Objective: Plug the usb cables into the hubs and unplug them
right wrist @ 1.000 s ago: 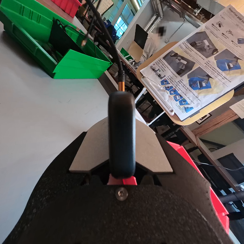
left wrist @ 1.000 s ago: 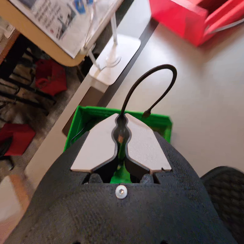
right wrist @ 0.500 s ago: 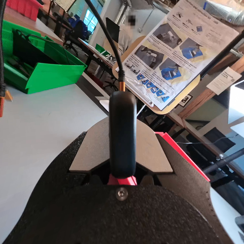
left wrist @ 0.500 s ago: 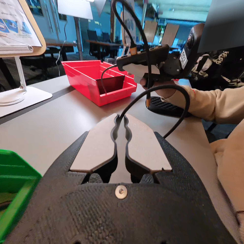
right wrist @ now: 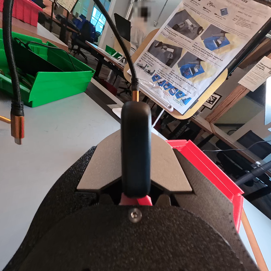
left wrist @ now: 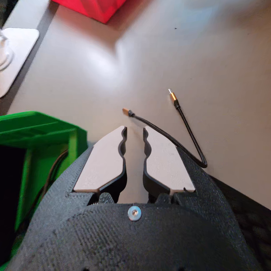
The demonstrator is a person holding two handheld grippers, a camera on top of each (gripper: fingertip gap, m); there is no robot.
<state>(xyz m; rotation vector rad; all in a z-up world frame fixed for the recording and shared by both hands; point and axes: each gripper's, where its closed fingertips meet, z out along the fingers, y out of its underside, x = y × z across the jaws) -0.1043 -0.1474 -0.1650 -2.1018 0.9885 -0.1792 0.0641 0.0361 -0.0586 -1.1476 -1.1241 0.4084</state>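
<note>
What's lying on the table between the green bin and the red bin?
In the left wrist view, bare table runs from the green bin to the red bin. The loose black cable lies off to the right.

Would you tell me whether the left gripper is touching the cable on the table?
Apart. Left wrist view: left gripper open and empty, cable lying beside it.

I see bare table (left wrist: 95, 70) ahead, green bin (left wrist: 36, 132) blocking left, red bin (left wrist: 93, 8) beyond, loose cable (left wrist: 193, 139) lying right.
</note>
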